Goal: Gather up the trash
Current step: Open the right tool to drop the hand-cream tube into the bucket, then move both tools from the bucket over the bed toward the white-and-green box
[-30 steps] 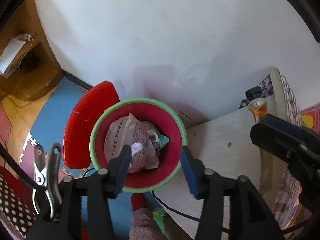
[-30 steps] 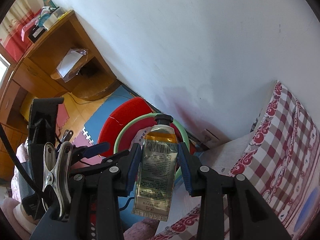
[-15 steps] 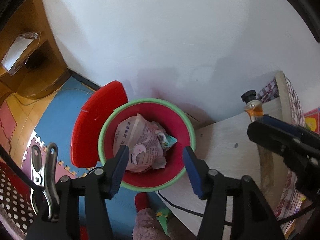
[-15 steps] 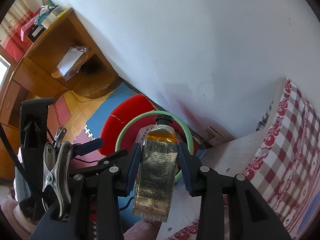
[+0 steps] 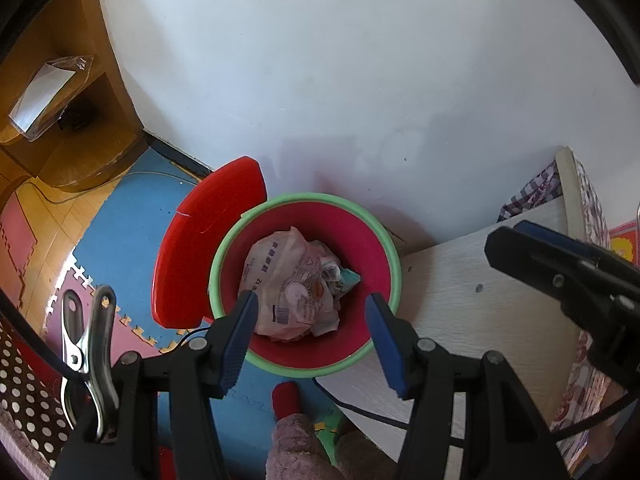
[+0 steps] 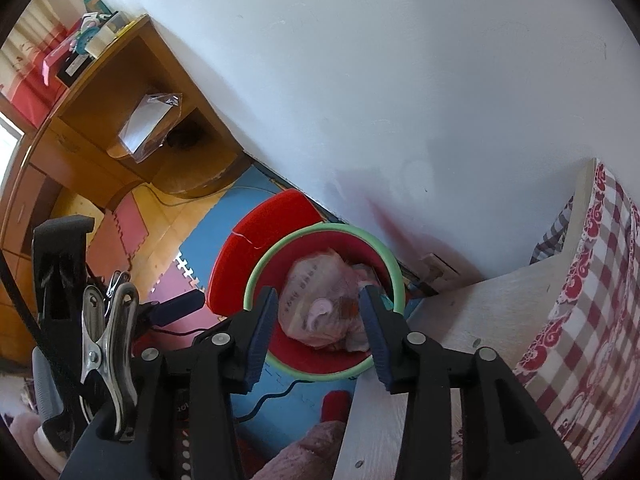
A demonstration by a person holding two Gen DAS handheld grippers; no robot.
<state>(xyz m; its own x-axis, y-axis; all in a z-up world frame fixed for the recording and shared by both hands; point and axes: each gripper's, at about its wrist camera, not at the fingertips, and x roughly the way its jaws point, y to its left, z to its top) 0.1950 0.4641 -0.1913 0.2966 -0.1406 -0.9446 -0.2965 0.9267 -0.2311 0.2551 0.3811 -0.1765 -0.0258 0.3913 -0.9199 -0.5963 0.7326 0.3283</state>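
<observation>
Step in hand: dropping trash into the red bin [image 6: 384, 248]; judged from its empty, parting jaws, the right gripper [image 6: 316, 320] is at the release.
Right jaws: opening, nothing between them; the bin's mouth lies straight beyond the gap.
Left jaws: the left gripper [image 5: 310, 328] stands apart and empty, its gap also framing the bin [image 5: 360, 224].
Trash: crumpled wrappers [image 5: 292, 284] sit in the bin, beyond and below both pairs of jaws; the same heap [image 6: 320, 308] shows between the right jaws' tips. No loose piece shows outside the rim.
Lid: the red lid [image 5: 204, 240] leans left of the left jaws, clear of the opening.
Doing it well: keep the right jaws centred over the green rim until fully parted, then lift straight up.
Risk: the pale surface [image 6: 500, 312] edge is just right of the right jaws; drifting that way could send a drop outside the bin.
</observation>
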